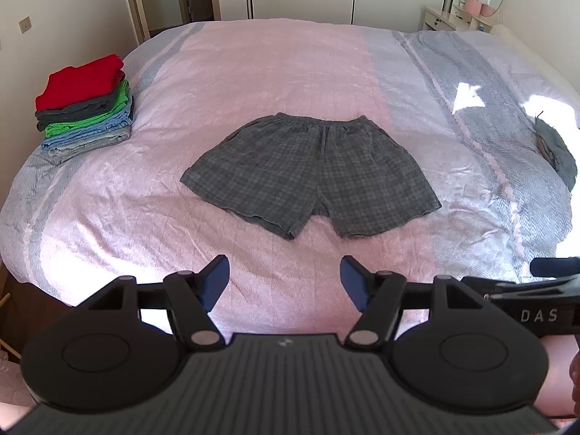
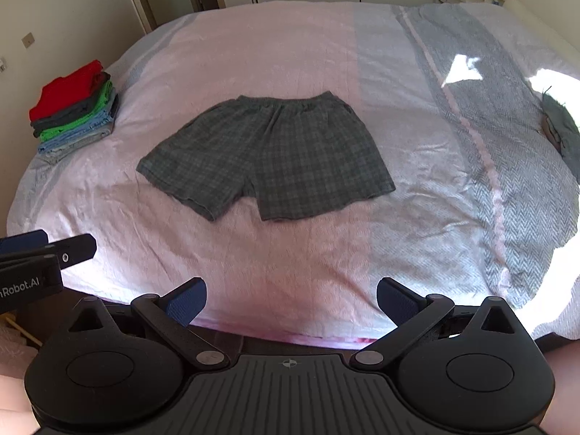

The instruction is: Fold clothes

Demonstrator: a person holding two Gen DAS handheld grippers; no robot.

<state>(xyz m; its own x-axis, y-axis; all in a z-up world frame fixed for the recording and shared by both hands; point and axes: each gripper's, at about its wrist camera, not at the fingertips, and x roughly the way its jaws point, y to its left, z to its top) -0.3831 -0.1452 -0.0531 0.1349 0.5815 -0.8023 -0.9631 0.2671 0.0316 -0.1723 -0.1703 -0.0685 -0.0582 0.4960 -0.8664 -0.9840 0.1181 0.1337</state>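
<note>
Grey plaid shorts (image 1: 308, 174) (image 2: 264, 159) lie spread flat in the middle of the bed, waistband away from me, both legs toward me. My left gripper (image 1: 284, 277) hovers above the near part of the bed, short of the leg hems, open with nothing between its blue pads. My right gripper (image 2: 291, 299) is also open and empty, over the bed's near edge. Each gripper shows at the side of the other's view: the right gripper (image 1: 543, 290) and the left gripper (image 2: 40, 253).
A stack of folded clothes (image 1: 85, 108) (image 2: 74, 108), red on top, sits at the bed's far left. Another grey garment (image 1: 556, 152) (image 2: 562, 127) lies at the right edge in bright sunlight. The pink and grey-striped bedcover (image 1: 253, 72) surrounds the shorts. Wardrobes and a door stand behind.
</note>
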